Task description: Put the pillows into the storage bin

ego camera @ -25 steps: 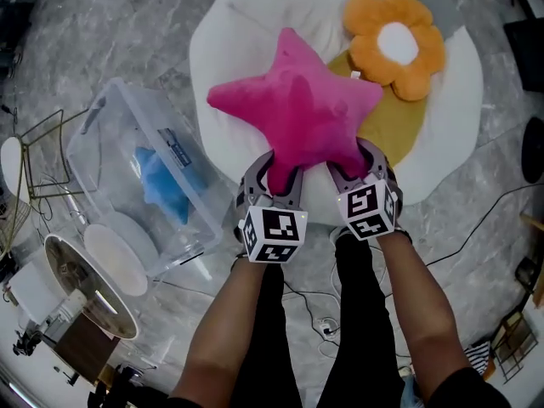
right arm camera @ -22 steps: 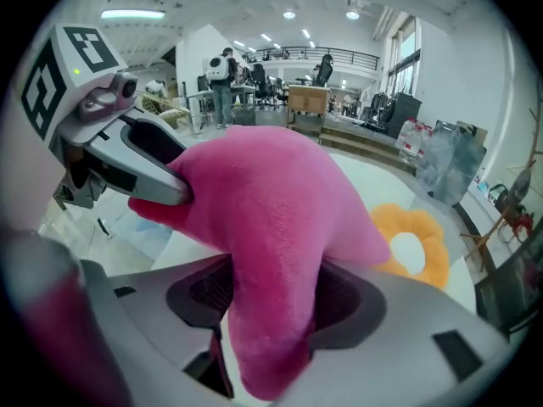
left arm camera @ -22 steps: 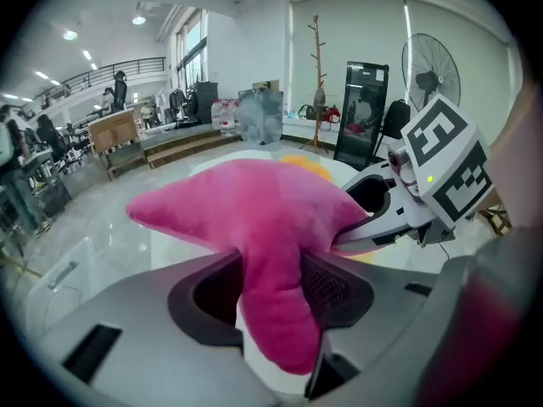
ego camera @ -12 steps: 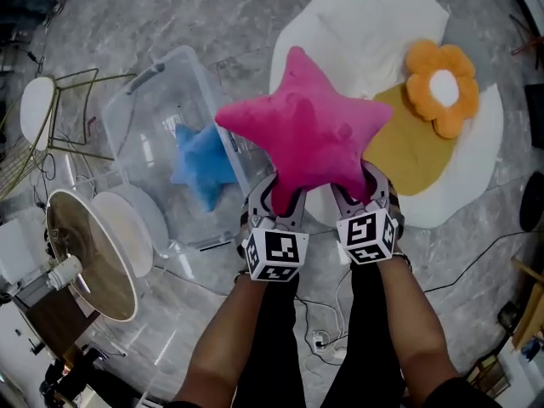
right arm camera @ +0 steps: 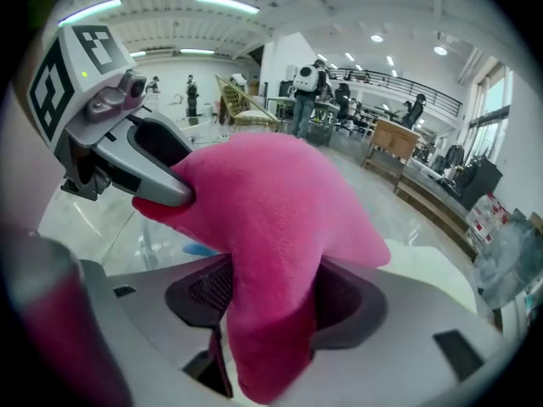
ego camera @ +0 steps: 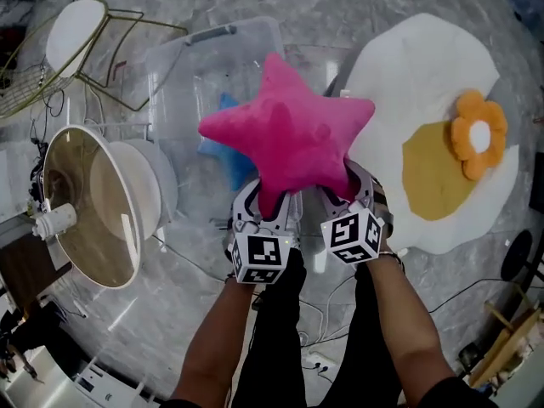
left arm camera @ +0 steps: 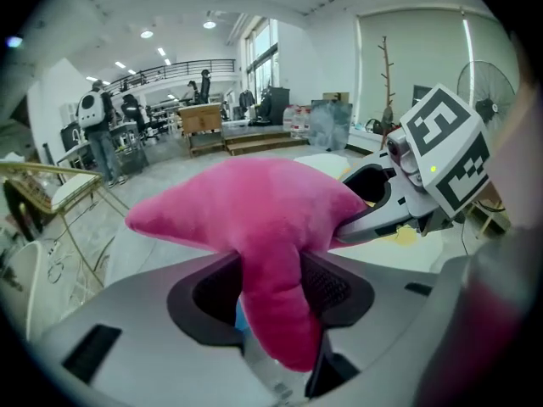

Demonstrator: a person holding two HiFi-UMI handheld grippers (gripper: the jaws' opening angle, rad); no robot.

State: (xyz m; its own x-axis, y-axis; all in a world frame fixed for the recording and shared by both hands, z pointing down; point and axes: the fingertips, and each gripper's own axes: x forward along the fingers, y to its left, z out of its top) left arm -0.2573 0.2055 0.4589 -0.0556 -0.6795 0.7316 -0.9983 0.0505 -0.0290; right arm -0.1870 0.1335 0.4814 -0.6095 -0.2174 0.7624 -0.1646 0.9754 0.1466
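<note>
A pink star pillow [ego camera: 287,134] hangs in the air, held by two of its lower arms. My left gripper [ego camera: 270,204] is shut on its left arm, and my right gripper [ego camera: 348,189] is shut on its right arm. Each gripper view shows a pink arm [left arm camera: 273,287] [right arm camera: 273,312] pinched between the jaws. The pillow hovers over the near right part of the clear storage bin [ego camera: 183,66], which holds a blue star pillow [ego camera: 223,147], mostly hidden behind the pink one. An orange flower pillow [ego camera: 478,134] lies on the egg-shaped rug [ego camera: 425,58] at the right.
A standing fan [ego camera: 93,206] lies close to the bin's left side. A wire-frame chair with a white seat [ego camera: 76,24] stands at the far left. Cables [ego camera: 323,313] run across the marble floor near the person's legs.
Both grippers have carried the pink star pillow leftwards, off the egg-shaped rug and over the storage bin. The flower pillow stays on the rug.
</note>
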